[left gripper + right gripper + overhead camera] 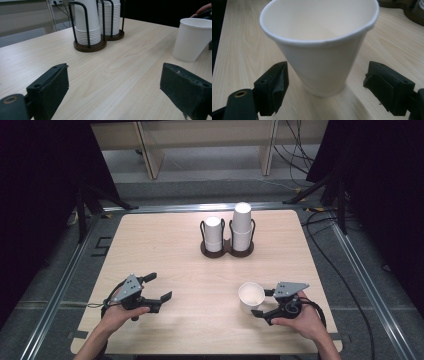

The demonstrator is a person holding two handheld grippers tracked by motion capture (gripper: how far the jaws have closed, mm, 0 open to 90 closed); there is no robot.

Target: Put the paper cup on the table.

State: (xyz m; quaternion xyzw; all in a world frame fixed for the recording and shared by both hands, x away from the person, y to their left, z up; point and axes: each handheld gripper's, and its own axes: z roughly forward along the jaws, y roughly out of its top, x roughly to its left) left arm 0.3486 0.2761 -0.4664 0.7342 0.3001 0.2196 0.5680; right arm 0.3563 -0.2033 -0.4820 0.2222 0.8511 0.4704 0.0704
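White paper cup (322, 50) stands upright on the pale wooden surface (190, 285), freed between my right gripper (264, 303), spread wide. My left gripper (152, 286) is open, empty. Next, I'd back the right away without tipping it.

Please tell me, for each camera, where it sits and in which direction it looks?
High view: above the person's side, looking forward and down at the table; both hands with grippers show.
Left gripper view: on the left gripper, looking along its fingers toward the cup holder.
Right gripper view: on the right gripper, facing the cup between its open fingers.
All three views show the cup.
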